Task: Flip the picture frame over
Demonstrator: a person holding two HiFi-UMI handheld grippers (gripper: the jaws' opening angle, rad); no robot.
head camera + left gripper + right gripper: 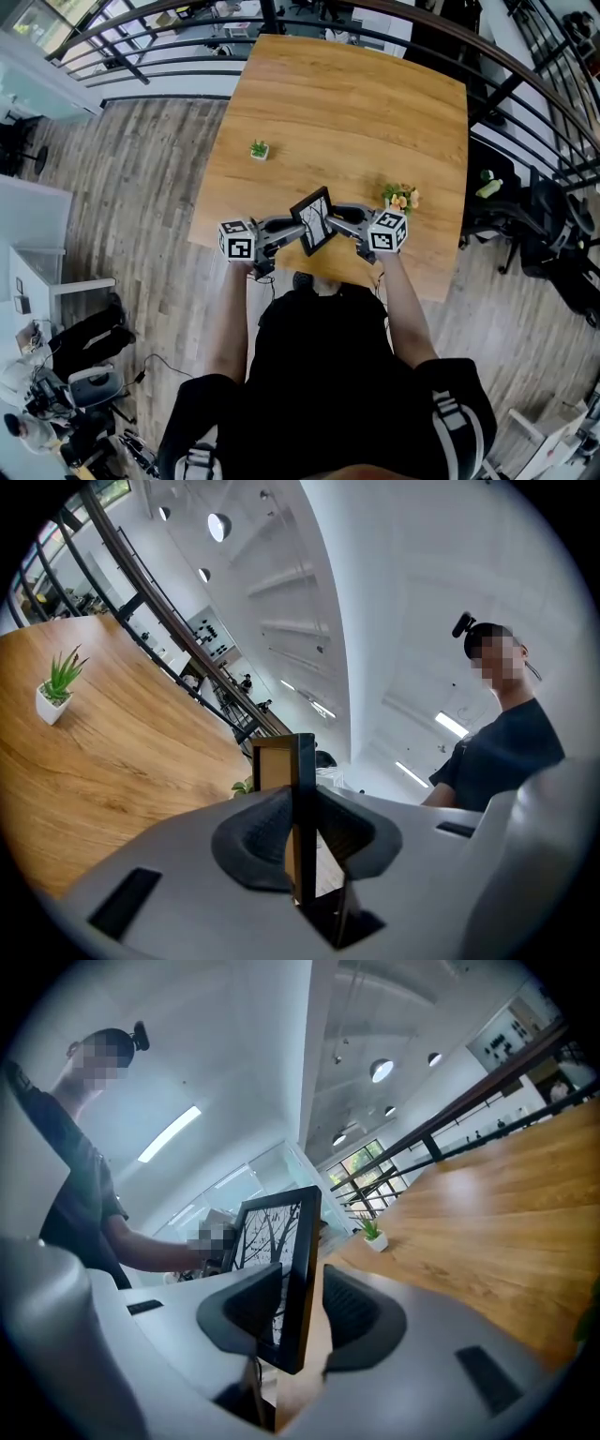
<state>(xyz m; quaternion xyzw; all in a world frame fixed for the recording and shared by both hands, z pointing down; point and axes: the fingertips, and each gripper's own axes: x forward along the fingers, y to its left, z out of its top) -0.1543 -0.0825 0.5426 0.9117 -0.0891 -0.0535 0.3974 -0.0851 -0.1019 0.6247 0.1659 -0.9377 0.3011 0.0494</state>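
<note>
I hold a black picture frame (314, 220) upright in the air over the wooden table's (347, 112) near edge, between both grippers. My left gripper (292, 228) is shut on the frame's left side. In the left gripper view the frame (302, 761) stands edge-on with its tan back showing, and both pads of that gripper (302, 810) press on it. My right gripper (336, 217) reaches in from the right. In the right gripper view the frame (281, 1241) shows its tree print between the jaws of that gripper (302, 1290), with a narrow gap at the right pad.
A small potted green plant (259, 149) stands mid-left on the table, and a pot of orange flowers (401, 197) sits just right of my right gripper. A dark railing (525, 75) curves behind and right of the table. An office chair (548, 239) stands at the right.
</note>
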